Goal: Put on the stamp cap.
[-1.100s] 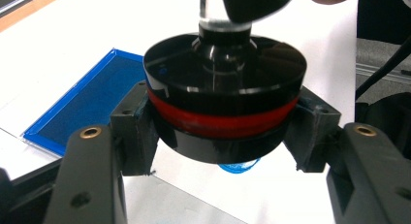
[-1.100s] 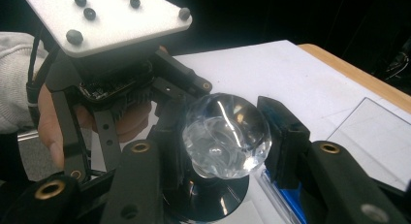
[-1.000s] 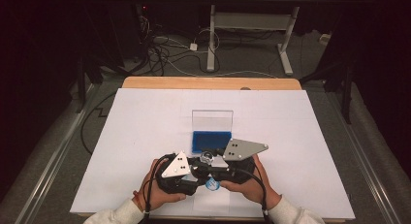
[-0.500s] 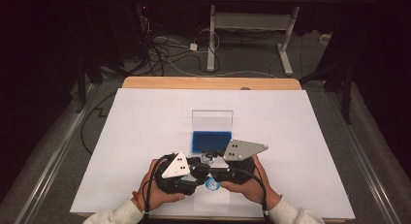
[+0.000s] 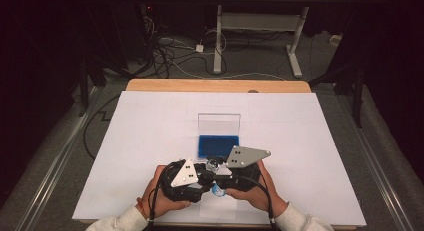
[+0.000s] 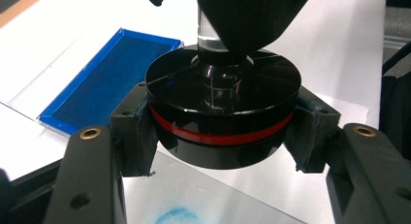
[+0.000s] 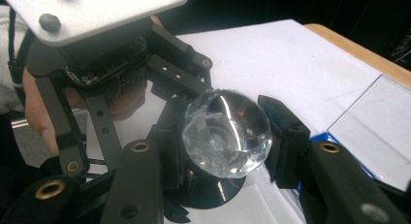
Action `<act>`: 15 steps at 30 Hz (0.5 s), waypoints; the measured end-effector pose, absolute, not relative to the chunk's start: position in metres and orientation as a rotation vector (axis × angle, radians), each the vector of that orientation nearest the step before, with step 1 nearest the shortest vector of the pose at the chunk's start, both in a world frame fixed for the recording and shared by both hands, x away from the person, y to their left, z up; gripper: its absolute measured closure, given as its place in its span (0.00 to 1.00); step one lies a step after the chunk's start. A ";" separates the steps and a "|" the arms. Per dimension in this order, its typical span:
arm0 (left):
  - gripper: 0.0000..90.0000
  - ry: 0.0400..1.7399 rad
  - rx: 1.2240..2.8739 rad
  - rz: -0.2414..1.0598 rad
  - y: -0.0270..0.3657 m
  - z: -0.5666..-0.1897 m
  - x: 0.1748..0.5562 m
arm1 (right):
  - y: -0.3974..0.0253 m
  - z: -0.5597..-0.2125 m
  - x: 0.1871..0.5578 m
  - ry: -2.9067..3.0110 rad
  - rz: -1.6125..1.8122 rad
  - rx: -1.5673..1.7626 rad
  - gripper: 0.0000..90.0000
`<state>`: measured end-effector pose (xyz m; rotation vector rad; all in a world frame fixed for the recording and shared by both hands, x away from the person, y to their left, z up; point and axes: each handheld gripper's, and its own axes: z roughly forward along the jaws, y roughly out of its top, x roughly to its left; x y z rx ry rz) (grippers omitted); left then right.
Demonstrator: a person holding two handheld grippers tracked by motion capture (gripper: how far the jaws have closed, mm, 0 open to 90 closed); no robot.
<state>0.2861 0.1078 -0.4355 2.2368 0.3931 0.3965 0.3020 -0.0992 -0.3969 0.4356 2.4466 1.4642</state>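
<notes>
**Inspector:** Report the position of the stamp.

**Assistant:** The stamp (image 6: 223, 120) is held above the near edge of the counter (image 5: 150, 141), just short of the blue ink pad (image 5: 218, 146). The left claw (image 6: 220, 136) pinches its black disc base across the red band. The right claw (image 7: 225, 136) pinches the clear faceted knob (image 7: 225, 132) on top.

**Inspector:** Handling assessment?

**Assistant:** In my judgement it is rigid and light. The glossy disc and the smooth knob look slippery, and the knob may chip if over-squeezed. The disc rim offers the safer hold; the knob serves for pressing or turning. A blue smudge (image 6: 174, 216) marks the sheet below.
</notes>
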 end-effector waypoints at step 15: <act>0.39 0.373 2.208 0.374 0.107 -0.439 0.286 | -0.099 -0.401 0.305 2.467 1.465 0.484 0.64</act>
